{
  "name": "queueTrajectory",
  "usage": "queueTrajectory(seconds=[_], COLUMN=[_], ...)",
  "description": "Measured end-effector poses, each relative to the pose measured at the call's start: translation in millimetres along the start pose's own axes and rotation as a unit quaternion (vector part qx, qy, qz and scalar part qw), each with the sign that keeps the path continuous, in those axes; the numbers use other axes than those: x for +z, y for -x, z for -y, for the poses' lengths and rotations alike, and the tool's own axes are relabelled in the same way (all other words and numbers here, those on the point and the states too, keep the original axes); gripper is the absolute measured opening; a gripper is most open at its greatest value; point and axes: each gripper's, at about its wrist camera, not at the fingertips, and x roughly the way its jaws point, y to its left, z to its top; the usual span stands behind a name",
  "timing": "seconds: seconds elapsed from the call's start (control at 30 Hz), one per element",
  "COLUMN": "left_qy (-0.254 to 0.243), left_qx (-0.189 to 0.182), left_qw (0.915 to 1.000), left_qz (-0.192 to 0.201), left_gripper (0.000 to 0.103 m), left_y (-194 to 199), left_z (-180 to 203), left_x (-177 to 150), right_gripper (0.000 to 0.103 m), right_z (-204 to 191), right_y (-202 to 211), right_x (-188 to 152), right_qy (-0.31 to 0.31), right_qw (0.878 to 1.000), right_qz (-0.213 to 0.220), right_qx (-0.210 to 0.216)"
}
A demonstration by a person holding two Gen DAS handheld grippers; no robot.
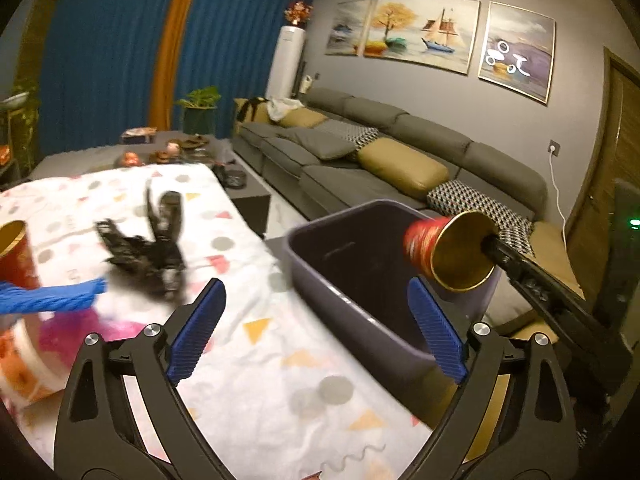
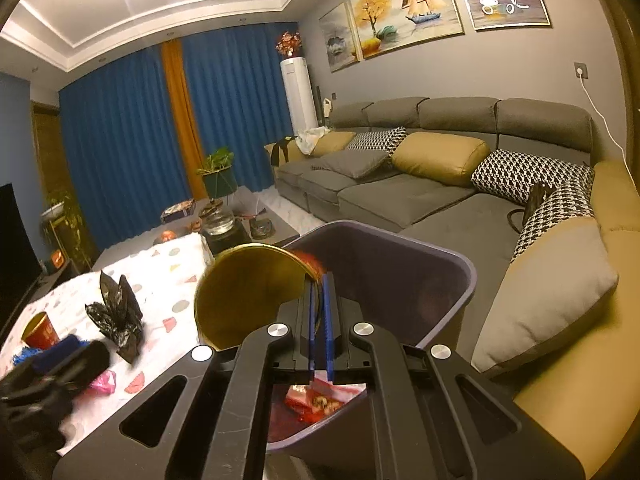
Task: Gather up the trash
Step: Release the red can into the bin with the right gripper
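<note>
The right gripper [image 2: 319, 312] was clenched on the rim of a red paper cup [image 1: 448, 250] with a gold inside, held over the dark waste bin [image 1: 320, 236]; the left gripper [image 1: 316, 336] stood released and empty above the patterned tablecloth [image 1: 248, 380]; a crumpled black plastic bag [image 1: 148, 248] and a second red cup [image 2: 40, 330] lay on that cloth; red wrappers [image 2: 320, 400] sat inside the bin.
</note>
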Motion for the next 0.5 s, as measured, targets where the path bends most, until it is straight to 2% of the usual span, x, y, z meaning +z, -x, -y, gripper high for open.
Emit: queueTrajectory(seconds=[0.07, 0.17, 0.27, 0.5], left_qy=[-0.004, -0.005, 0.004, 0.055], left_qx=[0.014, 0.028, 0.047, 0.105], left_qw=[0.9999, 0.9995, 0.9986, 0.9921], left_qz=[0.006, 0.015, 0.024, 0.040], left_gripper=[0.092, 0.093, 0.093, 0.093], left_y=[13, 34, 52, 93], left_z=[-3, -10, -20, -66], left_x=[-4, -11, -19, -28], right_gripper=[0.012, 0.043, 0.044, 0.053], right_z=[-2, -2, -3, -19], right_y=[-1, 3, 14, 49], right_x=[-1, 0, 2, -2], right_qy=[0.003, -0.003, -0.003, 0.010], right_qw=[1.000, 1.000, 1.000, 0.999], right_qz=[0.000, 0.010, 0.023, 0.049], right_qx=[-0.004, -0.009, -0.015, -0.006])
